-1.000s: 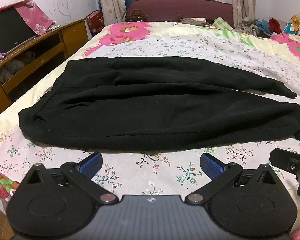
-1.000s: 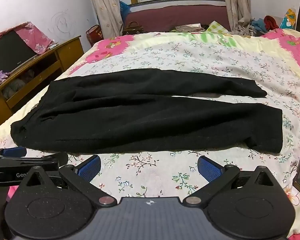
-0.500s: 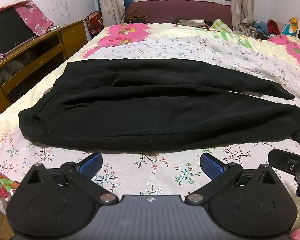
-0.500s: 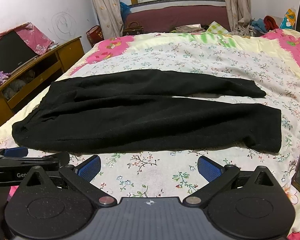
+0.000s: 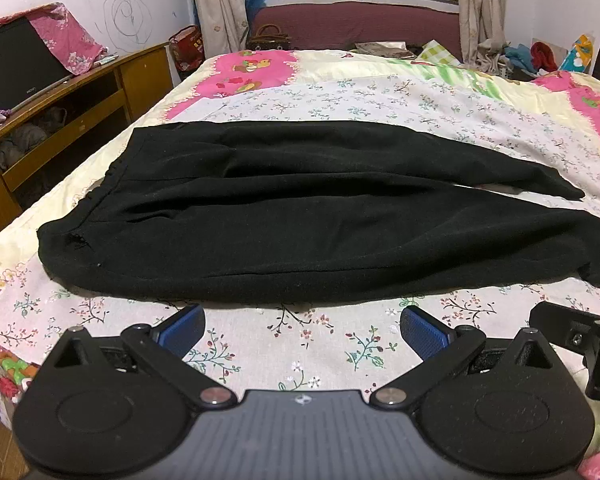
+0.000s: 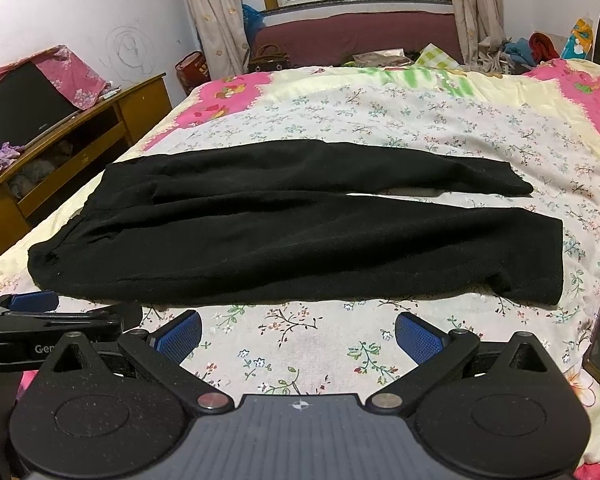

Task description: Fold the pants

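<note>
Bedspread (image 5: 340, 96); pants (image 5: 308, 216) crosswise (waistband left)

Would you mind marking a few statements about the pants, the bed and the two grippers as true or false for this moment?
1. The black pants lie spread flat on the floral bedsheet. True.
2. The left gripper is shut on the waistband. False: it is open, short of the near edge of the pants, touching nothing.
3. The two legs lie side by side with a strip of sheet showing between them towards the cuffs. True.
4. The right gripper holds a cuff. False: it is open and empty above the sheet.
5. The waistband end lies on the side of the wooden desk. True.
</note>
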